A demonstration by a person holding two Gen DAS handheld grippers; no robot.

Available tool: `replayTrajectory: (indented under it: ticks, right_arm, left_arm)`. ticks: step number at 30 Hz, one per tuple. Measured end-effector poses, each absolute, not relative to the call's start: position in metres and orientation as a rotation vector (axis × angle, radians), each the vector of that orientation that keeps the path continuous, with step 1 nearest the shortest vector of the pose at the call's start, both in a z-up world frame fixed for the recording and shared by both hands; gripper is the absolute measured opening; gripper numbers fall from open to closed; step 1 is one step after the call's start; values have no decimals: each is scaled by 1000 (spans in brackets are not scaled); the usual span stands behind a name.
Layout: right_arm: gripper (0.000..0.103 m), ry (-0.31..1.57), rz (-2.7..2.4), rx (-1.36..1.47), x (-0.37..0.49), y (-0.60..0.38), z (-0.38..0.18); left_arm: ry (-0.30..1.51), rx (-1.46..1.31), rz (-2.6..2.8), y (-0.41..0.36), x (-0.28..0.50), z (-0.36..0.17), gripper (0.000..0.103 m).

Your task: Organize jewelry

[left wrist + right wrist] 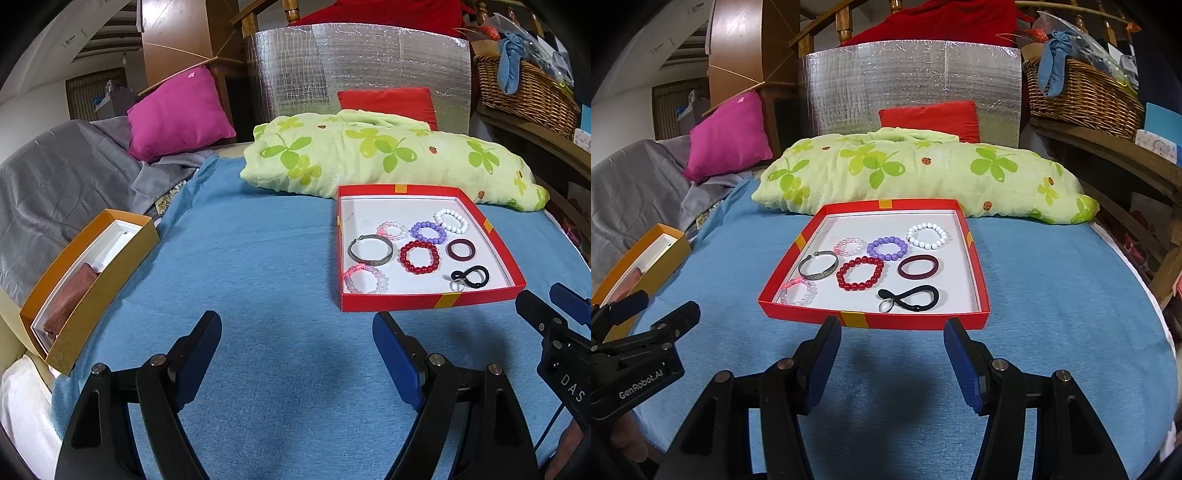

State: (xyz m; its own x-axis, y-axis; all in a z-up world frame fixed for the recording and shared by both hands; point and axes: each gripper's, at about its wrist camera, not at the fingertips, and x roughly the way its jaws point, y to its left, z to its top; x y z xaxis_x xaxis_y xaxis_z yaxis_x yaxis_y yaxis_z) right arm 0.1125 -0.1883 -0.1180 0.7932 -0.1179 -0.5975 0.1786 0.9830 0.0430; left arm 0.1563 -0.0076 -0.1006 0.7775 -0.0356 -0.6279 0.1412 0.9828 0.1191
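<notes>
Grippers left [297,350], right [892,350] agape; 8 bracelets in red tray [977,258].

Red tray [975,258], blue cloth [1052,295], clover-print green pillow [923,173].

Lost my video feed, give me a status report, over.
Left gripper and right gripper open, empty, above the blue sheet. Bracelets untouched in red tray; orange box far left. Nothing in the way.

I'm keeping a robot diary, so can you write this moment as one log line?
stage: not started | left gripper: open, empty | right gripper: open, empty, facing red tray | bracelets: all in tray | orange box: left side
</notes>
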Motion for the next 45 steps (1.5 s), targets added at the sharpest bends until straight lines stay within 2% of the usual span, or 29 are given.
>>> replayTrajectory:
  ticks: [45]
  right_arm:
    - [62,639,-150,89,116,-182,-119]
  left_arm:
    - [695,182,-65,-6,158,-105,84]
